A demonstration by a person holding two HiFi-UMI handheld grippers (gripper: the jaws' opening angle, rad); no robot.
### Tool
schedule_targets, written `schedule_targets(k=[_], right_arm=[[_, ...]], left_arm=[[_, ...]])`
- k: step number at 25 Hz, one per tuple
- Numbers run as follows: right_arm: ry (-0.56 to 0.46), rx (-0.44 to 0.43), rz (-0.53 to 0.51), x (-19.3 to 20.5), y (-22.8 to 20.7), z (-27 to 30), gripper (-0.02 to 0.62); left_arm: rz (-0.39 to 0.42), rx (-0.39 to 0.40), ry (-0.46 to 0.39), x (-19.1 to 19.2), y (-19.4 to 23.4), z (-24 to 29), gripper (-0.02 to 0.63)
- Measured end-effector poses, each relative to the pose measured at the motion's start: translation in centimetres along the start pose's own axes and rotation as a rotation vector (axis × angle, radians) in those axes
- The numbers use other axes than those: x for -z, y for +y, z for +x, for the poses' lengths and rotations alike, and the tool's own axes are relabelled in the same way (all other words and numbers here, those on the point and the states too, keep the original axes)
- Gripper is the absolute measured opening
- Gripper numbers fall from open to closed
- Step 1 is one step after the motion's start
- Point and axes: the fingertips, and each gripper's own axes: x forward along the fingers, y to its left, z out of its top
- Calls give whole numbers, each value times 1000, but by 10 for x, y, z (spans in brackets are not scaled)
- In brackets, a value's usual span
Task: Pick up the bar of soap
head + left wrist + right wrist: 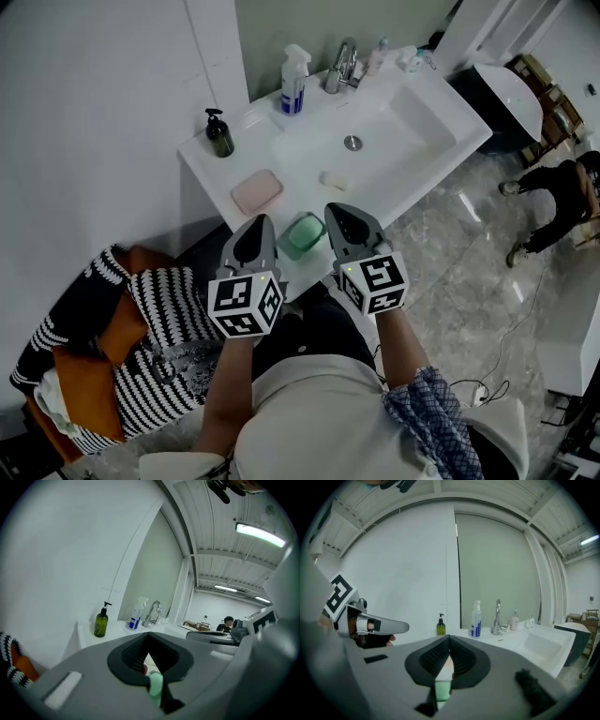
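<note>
Far left, beside the vanity: one heap of striped and orange cloth (141, 314). On the white worktop (202, 161), left back corner: one dark green pump bottle (219, 133), upright. Next, left gripper (257, 225), held just short of the worktop's front edge, fingers (134, 656) pressed together at the tips, nothing clamped. Just beyond it, on the worktop's front left: one pink soap dish (257, 191). At the back: one blue-labelled spray bottle (293, 81), upright. On the front rim, between the two grippers as seen from the head view: one green soap dish (303, 234).

One bar of soap (333, 180), pale cream, flat on the basin floor near the front left, beyond both grippers and touched by neither. Long axis roughly left to right across the head view; drain (352, 142) further back.

One chrome faucet (342, 66) at the back. Right gripper (345, 217), level with the left one, fingers (436, 655) also closed together, empty. Two small bottles (378, 54) right of the faucet. Far right, on the floor: one person (562, 192) in dark clothes.
</note>
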Motion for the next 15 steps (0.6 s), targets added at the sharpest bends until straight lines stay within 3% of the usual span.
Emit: schedule_targets(k=[6, 9, 10, 11, 15], right_arm=[[69, -69, -23, 9, 4, 4, 15], [173, -253, -68, 24, 22, 10, 26], [205, -321, -88, 30, 28, 12, 99], [231, -369, -120, 33, 32, 13, 124], [301, -459, -306, 43, 37, 19, 137]], left_arm=[[0, -15, 13, 4, 2, 3, 8], [2, -19, 16, 6, 4, 5, 8], [-1, -23, 18, 6, 5, 5, 9], [-6, -27, 20, 7, 7, 5, 8], [-47, -46, 21, 8, 18, 5, 8]])
